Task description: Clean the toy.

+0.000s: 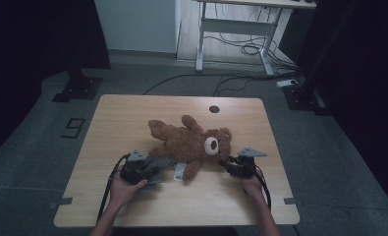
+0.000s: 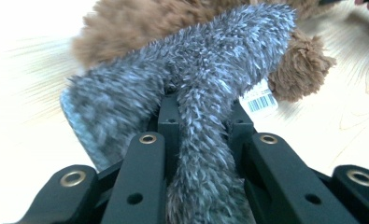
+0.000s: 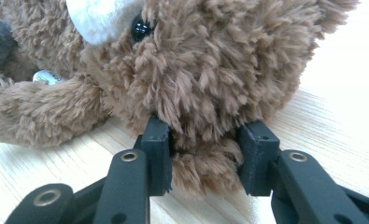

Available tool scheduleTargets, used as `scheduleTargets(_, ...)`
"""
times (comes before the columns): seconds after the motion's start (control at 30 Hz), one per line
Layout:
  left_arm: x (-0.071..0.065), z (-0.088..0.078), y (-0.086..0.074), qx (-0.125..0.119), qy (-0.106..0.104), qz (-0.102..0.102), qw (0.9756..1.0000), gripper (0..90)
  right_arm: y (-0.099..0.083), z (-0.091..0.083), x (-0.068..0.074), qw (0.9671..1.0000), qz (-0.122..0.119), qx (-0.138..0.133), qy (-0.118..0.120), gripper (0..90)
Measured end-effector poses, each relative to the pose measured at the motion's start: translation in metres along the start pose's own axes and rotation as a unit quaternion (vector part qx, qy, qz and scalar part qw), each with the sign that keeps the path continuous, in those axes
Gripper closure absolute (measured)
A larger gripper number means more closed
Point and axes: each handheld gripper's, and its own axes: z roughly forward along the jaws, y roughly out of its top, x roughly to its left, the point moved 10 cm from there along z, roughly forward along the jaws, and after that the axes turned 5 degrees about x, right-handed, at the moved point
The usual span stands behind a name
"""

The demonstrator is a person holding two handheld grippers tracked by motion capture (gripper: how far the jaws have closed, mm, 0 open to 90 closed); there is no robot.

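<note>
On the table [image 1: 108,118] the teddy bear [image 1: 186,142] lies crosswise, head pinched by the right gripper [image 1: 228,163], left gripper [image 1: 147,169] clamping grey cloth [image 2: 205,84]

A teddy bear [image 1: 189,142] lies on its back near the middle of a table [image 1: 113,118], its head toward the right. A furry cloth [image 1: 157,164] rests against its lower body on the left, clamped in the left gripper [image 1: 145,167]. The right gripper [image 1: 227,162] pinches the bear's head from the right. A tag [image 1: 180,171] lies just before the bear.
</note>
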Motion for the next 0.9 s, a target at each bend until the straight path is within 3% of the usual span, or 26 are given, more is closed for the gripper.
scheduleTargets(0.13, -0.014, -0.005, 0.018, -0.023, -0.005, 0.017, 0.9996, 74.1, 0.0, 0.0, 0.0, 1.0, 0.001, -0.001, 0.0, 60.6)
scheduleTargets(0.3, -0.051, 0.007, 0.051, -0.036, -0.031, 0.053, 0.9975, 74.2, 0.0, 0.0, 0.001, 1.0, 0.0, -0.001, 0.0, 60.5)
scheduleTargets(0.4, -0.08, 0.028, 0.069, -0.031, -0.048, 0.079, 0.9952, 74.2, 0.0, 0.0, 0.0, 1.0, 0.0, -0.001, 0.0, 60.5)
scheduleTargets(0.53, -0.105, 0.058, 0.086, -0.018, -0.064, 0.092, 0.9935, 74.2, 0.0, 0.0, 0.001, 1.0, 0.0, -0.001, -0.001, 60.6)
scheduleTargets(0.67, -0.118, 0.088, 0.09, 0.007, -0.07, 0.097, 0.9928, 74.3, 0.0, -0.001, 0.001, 1.0, 0.0, -0.001, -0.001, 60.6)
scheduleTargets(0.8, -0.118, 0.105, 0.085, 0.023, -0.071, 0.087, 0.9934, 74.3, 0.0, -0.001, 0.001, 1.0, 0.001, 0.0, -0.001, 61.0)
scheduleTargets(0.9, -0.116, 0.115, 0.075, 0.04, -0.061, 0.09, 0.9932, 74.5, 0.0, -0.001, 0.001, 1.0, 0.001, 0.0, -0.001, 61.2)
